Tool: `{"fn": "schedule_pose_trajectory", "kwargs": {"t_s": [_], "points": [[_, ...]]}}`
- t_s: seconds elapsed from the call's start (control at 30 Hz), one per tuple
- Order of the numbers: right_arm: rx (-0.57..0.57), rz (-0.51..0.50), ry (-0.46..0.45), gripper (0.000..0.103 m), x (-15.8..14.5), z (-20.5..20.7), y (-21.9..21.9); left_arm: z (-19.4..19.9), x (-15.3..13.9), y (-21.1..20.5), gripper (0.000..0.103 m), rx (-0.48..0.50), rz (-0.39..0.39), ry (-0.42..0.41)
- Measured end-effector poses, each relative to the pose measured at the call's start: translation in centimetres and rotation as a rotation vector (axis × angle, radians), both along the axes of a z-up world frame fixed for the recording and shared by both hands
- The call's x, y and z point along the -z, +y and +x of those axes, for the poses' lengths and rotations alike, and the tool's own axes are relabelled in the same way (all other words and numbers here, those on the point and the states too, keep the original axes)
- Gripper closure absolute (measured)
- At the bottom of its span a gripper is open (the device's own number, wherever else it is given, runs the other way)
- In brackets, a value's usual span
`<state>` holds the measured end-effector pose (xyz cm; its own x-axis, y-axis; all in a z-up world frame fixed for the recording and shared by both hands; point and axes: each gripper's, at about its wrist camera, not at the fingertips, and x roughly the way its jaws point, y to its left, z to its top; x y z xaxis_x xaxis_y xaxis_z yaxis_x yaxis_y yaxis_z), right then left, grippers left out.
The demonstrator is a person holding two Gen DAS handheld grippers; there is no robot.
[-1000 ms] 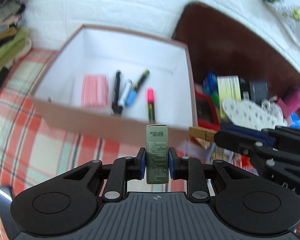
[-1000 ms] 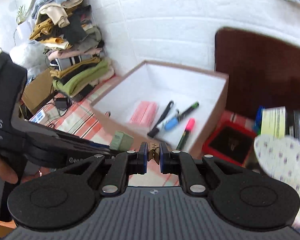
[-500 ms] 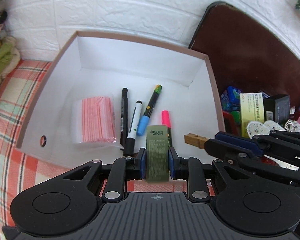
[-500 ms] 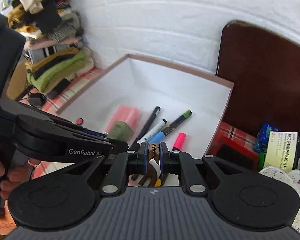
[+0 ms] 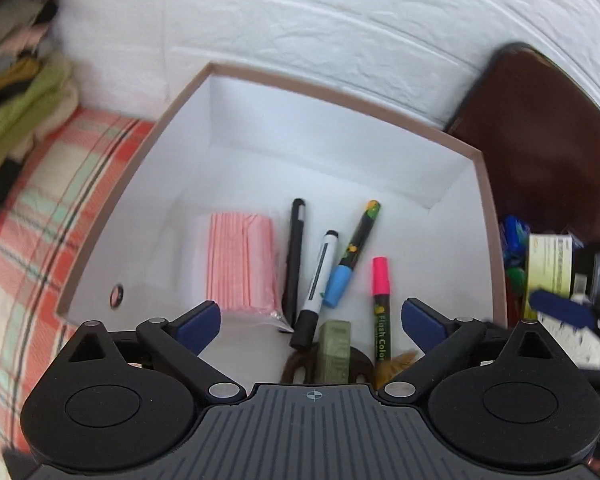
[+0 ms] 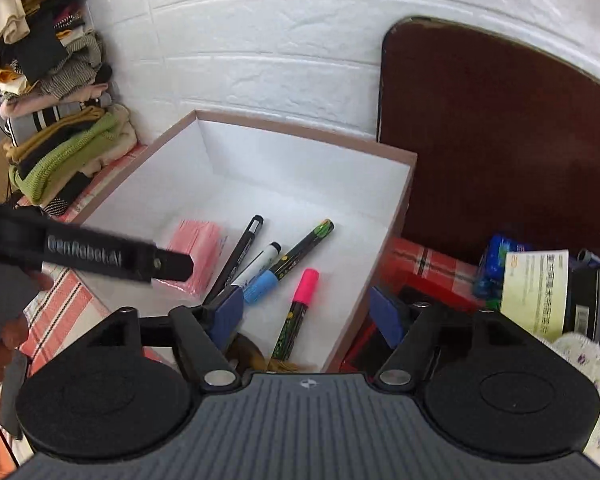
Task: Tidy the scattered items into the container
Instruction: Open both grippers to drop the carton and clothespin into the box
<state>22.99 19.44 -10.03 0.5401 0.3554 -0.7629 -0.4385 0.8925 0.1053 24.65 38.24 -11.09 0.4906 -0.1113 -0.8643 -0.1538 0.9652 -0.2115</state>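
Note:
The open cardboard box [image 5: 485, 216] with white inside holds a pink packet [image 5: 240, 264], a black pen [image 5: 295, 256], a blue-capped marker [image 5: 320, 280], a dark patterned marker [image 5: 360, 240] and a pink-capped marker [image 5: 380, 304]. My left gripper [image 5: 311, 320] is open over the box's near side. A small olive-green box [image 5: 334, 350] lies below it beside a brown wooden item [image 5: 296, 366]. My right gripper [image 6: 306, 312] is open over the box's near right corner [image 6: 396, 216]. The brown wooden item [image 6: 248, 354] lies below it.
A dark brown board [image 6: 500, 140] leans on the white brick wall to the right. Loose items lie right of the box: a red case [image 6: 420, 272], a yellow-green carton [image 6: 534, 292], a blue pack [image 6: 500, 256]. Folded clothes [image 6: 60, 152] are stacked left on the plaid cloth [image 5: 28, 232].
Both grippers moved over the box and opened. The left let go of the olive-green box and the right let go of the wooden item; both now lie inside the box.

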Motion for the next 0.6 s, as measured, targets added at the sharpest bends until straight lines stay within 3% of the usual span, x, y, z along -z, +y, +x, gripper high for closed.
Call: {"fn": "schedule_pose_trajectory", "kwargs": {"t_s": [0.03,0.2,0.6], "points": [[0.006,0.007,0.003,0.016,0.0,-0.1,-0.1,-0.1,0.0,0.0,0.0,-0.004,0.011,-0.005],[0.012,0.034,0.017,0.004,-0.1,-0.8,-0.4,-0.7,-0.2,-0.7,0.0,0.007,0.062,-0.012],[0.048,0.061,0.014,0.002,-1.4,-3.0,-1.3,-3.4,-2.9,-1.1,0.0,-0.004,0.111,-0.072]]}}
